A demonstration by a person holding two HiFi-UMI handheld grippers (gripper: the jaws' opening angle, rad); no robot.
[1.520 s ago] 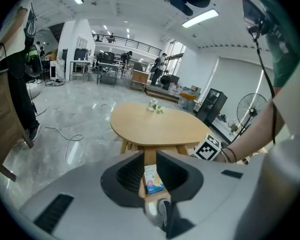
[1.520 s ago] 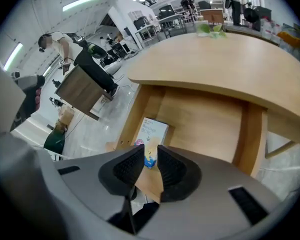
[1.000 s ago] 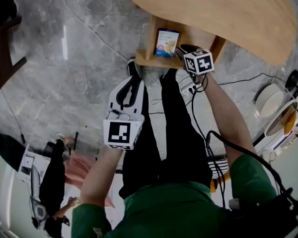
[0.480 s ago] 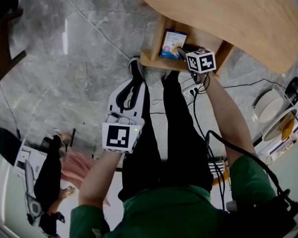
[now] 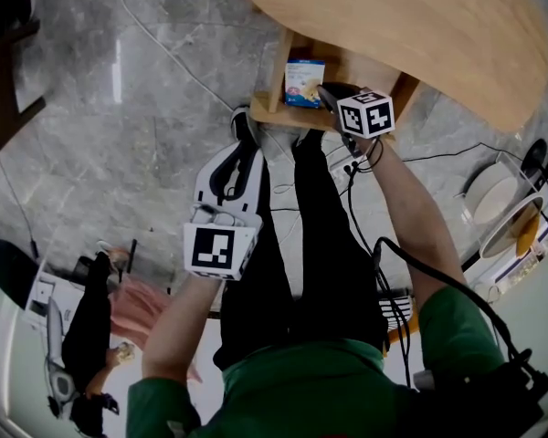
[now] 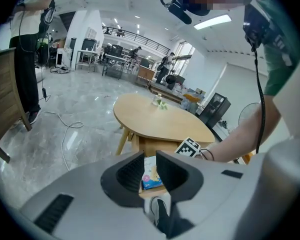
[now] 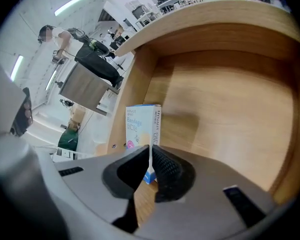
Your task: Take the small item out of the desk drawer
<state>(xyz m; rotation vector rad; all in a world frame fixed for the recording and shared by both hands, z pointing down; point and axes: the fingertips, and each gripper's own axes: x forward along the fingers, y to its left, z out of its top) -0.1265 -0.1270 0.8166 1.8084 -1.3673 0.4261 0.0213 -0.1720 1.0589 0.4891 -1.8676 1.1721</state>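
Where the person stands: at 6 o'clock of the head view, with a green shirt lowest and black trousers running up toward 12 o'clock.
Left tongs: held in the air at about 10 o'clock from the shirt, over the floor and well apart from the drawer. The two pads are spread and hold nothing. Through the gap, the left gripper view shows only the far box.
Right tongs: at about 1 o'clock from the shirt, at the end of the right forearm. The tip is inside the open drawer and points steeply down. The pads have just closed in and now stand almost together, pinching the near upright edge of the box.
Box: a small white and blue carton that stands upright on the drawer bottom, in the 9 o'clock half of the drawer and near its side wall. It is at 10 o'clock from the marker cube of the right tongs.
Drawer: light wood, pulled out from under the table toward 6 o'clock.
Table: a rounded wooden top at 12 to 2 o'clock of the head view, covering the back part of the drawer.
Floor: grey glossy marble, with a thin cable lying at 11 o'clock.
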